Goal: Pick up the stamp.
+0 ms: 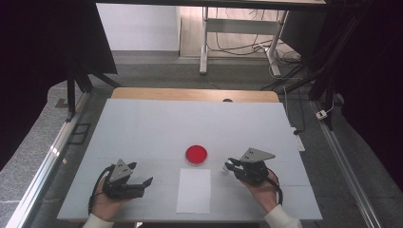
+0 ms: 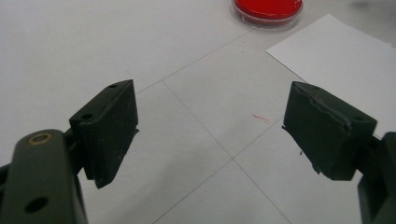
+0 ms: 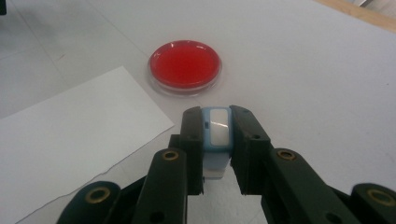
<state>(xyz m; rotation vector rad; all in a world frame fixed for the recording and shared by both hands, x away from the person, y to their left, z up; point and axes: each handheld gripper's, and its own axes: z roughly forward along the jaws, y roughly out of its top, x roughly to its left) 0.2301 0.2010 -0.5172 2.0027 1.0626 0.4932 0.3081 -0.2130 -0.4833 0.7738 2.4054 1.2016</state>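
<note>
My right gripper (image 3: 217,135) is clamped on a small pale-blue tool (image 3: 218,133) with a white face, possibly a dropper or marker; I cannot tell which. It sits upright between the pads, its top level with their tips. The red dish (image 3: 185,66) lies just ahead of the tool, apart from it, with the white paper sheet (image 3: 70,135) just beside the dish on my near side. My left gripper (image 2: 210,126) rests near the sheet's far edge from the tool, its jaws spread wide with nothing between them. To do this step well, I judge I should keep the squeeze firm so the tool cannot twist, carry it low and level toward the dish, and hold my left gripper off the sheet.
</note>
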